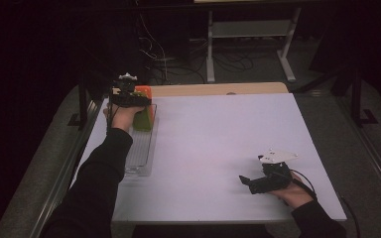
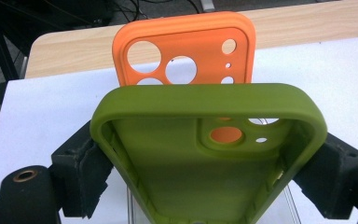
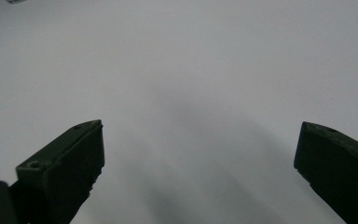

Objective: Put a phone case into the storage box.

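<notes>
My left gripper is at the far left of the white table, shut on an olive-green phone case. In the left gripper view both pads press the case's long sides, its open side towards the camera. Just behind it an orange phone case stands upright, its camera holes showing; from above it sits at the far end of a clear plastic rack. My right gripper rests low near the front right of the table, open, with bare white surface between its jaws.
The white tabletop stretches between the two hands. A wooden strip runs along the table's far edge. Beyond it the floor holds desk legs and loose cables. Dark metal rails flank the table.
</notes>
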{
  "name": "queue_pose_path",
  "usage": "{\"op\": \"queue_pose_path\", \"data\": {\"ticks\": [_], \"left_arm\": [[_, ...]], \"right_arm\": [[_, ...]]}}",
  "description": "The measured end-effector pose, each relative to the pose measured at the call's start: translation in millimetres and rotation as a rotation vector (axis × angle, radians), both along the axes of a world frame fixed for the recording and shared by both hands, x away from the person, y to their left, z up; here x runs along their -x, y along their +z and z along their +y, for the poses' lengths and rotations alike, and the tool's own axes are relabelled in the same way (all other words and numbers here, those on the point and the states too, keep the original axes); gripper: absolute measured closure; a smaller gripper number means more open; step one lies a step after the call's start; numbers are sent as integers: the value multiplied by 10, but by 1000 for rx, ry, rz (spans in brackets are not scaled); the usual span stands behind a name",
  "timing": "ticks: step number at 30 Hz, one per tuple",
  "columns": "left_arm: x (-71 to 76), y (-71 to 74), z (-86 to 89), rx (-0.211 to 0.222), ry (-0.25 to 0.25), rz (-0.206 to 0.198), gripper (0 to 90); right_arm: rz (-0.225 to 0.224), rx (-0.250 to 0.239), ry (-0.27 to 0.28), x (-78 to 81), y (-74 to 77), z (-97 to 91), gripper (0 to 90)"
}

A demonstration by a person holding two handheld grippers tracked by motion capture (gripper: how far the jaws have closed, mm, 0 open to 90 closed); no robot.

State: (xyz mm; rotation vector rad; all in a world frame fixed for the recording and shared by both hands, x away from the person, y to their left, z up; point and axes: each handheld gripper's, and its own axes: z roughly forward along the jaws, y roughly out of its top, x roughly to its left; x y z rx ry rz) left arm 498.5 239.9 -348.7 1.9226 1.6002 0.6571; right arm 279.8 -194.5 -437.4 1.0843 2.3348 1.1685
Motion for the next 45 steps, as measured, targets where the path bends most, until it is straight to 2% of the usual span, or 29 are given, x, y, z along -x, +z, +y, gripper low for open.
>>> {"op": "queue_pose_path", "data": {"ticks": [3, 14, 22, 29, 37, 39, 41, 45], "left_arm": [[-10, -6, -1, -16, -7, 4, 138], [-68, -69, -40, -39, 12, -23, 130], [-83, -72, -34, -3, 13, -45, 98], [-79, -68, -29, 1, 4, -44, 86], [-23, 0, -6, 31, -51, -43, 79], [0, 29, 3, 44, -65, -52, 79], [27, 70, 32, 39, -92, -54, 79], [77, 132, 79, 64, -121, -64, 79]], "right_arm": [[0, -2, 0, 1, 2, -2, 8], [-2, -1, 4, 2, 3, -4, 7], [3, -3, 3, 7, 4, -1, 8], [1, -2, 4, 6, 4, -3, 8], [1, -5, 0, 14, 5, 5, 8], [0, -2, 3, 14, 6, 4, 8], [-1, -5, 0, 14, 5, 8, 8], [-4, -1, 4, 14, 1, 12, 8]]}}
